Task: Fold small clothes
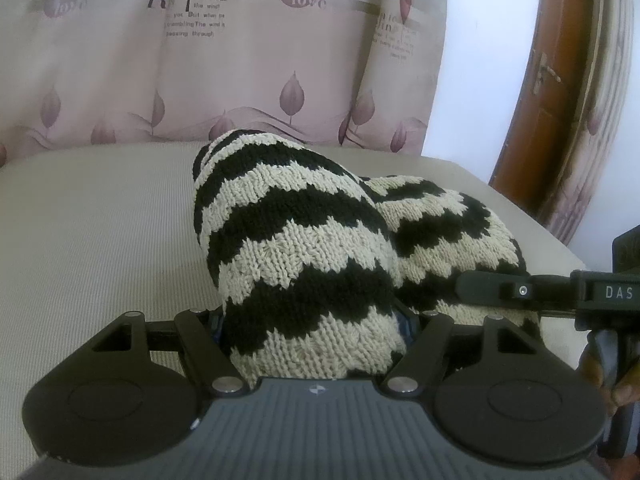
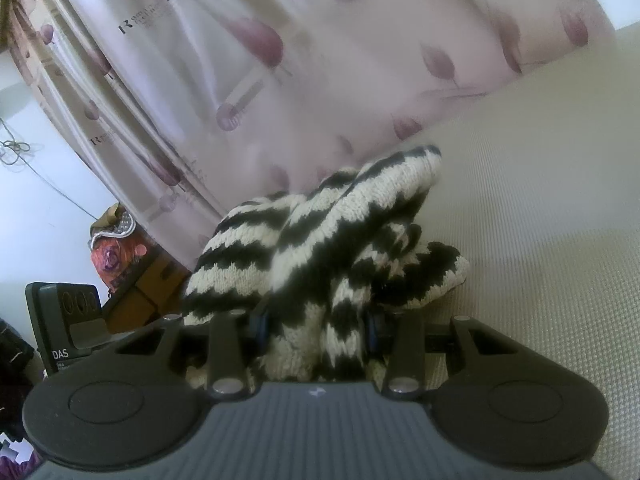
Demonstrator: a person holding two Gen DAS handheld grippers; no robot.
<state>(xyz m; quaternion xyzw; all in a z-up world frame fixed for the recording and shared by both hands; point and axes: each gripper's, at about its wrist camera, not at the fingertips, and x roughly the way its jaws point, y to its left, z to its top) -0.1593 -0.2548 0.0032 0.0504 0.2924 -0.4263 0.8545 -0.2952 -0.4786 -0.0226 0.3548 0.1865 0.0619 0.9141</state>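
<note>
A small knit garment with black and cream zigzag stripes [image 1: 304, 248] lies bunched on a beige ribbed surface [image 1: 100, 240]. My left gripper [image 1: 314, 328] is shut on its near edge, and the cloth hides the fingertips. In the right wrist view the same garment [image 2: 320, 240] is heaped up, and my right gripper [image 2: 316, 332] is shut on a fold of it. The right gripper also shows in the left wrist view [image 1: 472, 292], reaching in from the right against the garment's right side.
A pink curtain with leaf prints [image 1: 240, 60] hangs behind the surface. A brown wooden door [image 1: 552, 100] stands at the right. In the right wrist view a cardboard box and a printed bag [image 2: 120, 256] sit at the left, beyond the surface edge.
</note>
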